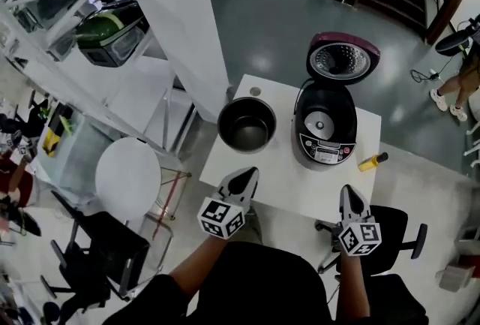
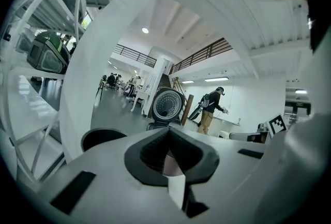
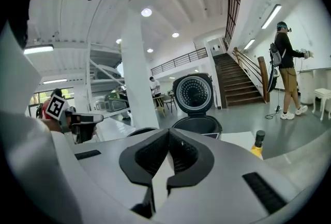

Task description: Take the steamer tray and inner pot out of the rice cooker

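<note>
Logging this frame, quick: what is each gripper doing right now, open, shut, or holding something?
Left gripper: shut, nothing between its jaws.
Right gripper: shut, nothing between its jaws.

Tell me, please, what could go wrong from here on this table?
The inner pot stands near the table's left edge; a sweep of the shut left hand-held gripper could push it off. The yellow bottle sits at the right edge beside the open rice cooker, so the right hand-held gripper might knock it to the floor.
</note>
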Demonstrator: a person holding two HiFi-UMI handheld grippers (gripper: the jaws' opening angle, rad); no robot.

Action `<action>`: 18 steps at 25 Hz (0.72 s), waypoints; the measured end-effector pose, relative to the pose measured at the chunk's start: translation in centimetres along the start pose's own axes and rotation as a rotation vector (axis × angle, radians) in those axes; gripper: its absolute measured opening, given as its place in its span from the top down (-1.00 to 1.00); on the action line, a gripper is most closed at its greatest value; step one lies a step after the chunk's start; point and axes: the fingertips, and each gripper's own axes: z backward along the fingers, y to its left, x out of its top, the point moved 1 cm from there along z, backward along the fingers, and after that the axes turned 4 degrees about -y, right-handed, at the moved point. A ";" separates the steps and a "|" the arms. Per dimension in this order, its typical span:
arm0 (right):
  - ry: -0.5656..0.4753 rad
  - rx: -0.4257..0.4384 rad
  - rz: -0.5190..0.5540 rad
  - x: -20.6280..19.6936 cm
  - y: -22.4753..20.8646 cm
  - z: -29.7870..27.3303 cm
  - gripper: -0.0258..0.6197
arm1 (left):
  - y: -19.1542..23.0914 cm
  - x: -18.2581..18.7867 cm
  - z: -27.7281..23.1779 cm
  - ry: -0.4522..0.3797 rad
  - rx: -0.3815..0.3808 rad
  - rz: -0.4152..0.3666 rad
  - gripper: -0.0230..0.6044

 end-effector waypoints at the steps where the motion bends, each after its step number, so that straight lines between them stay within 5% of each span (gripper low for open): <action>1: -0.009 0.006 0.009 -0.1 -0.4 1.8 0.92 | -1.3 -0.5 1.0 -0.011 0.014 -0.005 0.91; 9: -0.066 0.054 0.086 1.3 -2.7 11.9 0.92 | -12.8 -5.9 7.1 -0.011 -0.023 -0.010 0.91; 18: -0.093 0.000 0.102 1.6 -3.1 20.4 0.92 | -16.5 -4.7 10.7 -0.060 0.072 -0.116 0.91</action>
